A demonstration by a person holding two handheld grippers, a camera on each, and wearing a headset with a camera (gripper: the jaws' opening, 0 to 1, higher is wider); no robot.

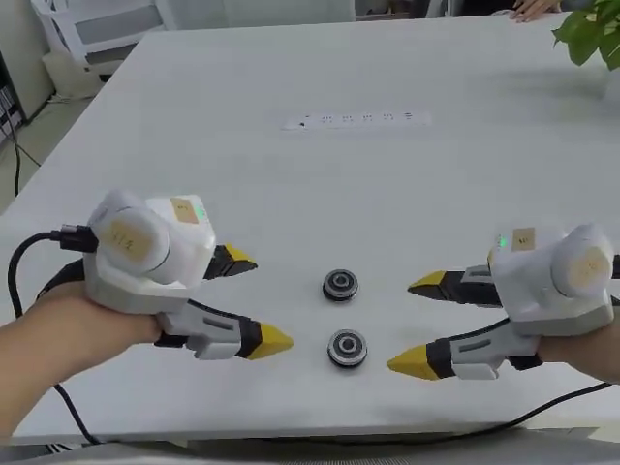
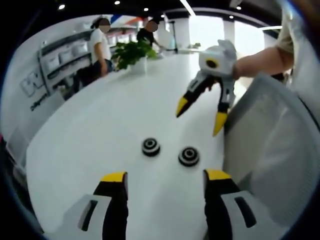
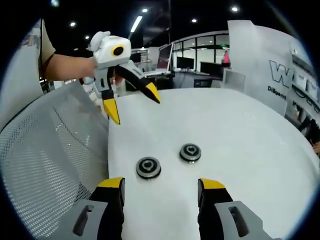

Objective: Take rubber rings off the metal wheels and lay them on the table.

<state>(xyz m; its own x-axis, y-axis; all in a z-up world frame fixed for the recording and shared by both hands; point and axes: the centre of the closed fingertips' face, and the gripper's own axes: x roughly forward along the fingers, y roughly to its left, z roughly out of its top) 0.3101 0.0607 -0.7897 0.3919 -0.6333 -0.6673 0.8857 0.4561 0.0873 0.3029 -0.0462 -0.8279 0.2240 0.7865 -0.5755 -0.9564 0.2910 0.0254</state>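
Observation:
Two small metal wheels with black rubber rings lie flat on the white table: a far wheel (image 1: 340, 285) (image 2: 151, 146) (image 3: 190, 152) and a near wheel (image 1: 348, 349) (image 2: 189, 156) (image 3: 148, 167). My left gripper (image 1: 257, 302) (image 2: 163, 176) (image 3: 133, 105) is held just left of them, open, nothing between its yellow-tipped fingers. To the wheels' right, my right gripper (image 1: 415, 323) (image 3: 161, 183) (image 2: 200, 114) points at them, open too and holding nothing.
A white power strip (image 1: 356, 120) lies further back on the table (image 1: 194, 116). A green plant (image 1: 591, 34) stands at the far right corner. A white mesh chair back (image 3: 55, 160) lies along the table's near edge. Two people stand beyond the table's right end.

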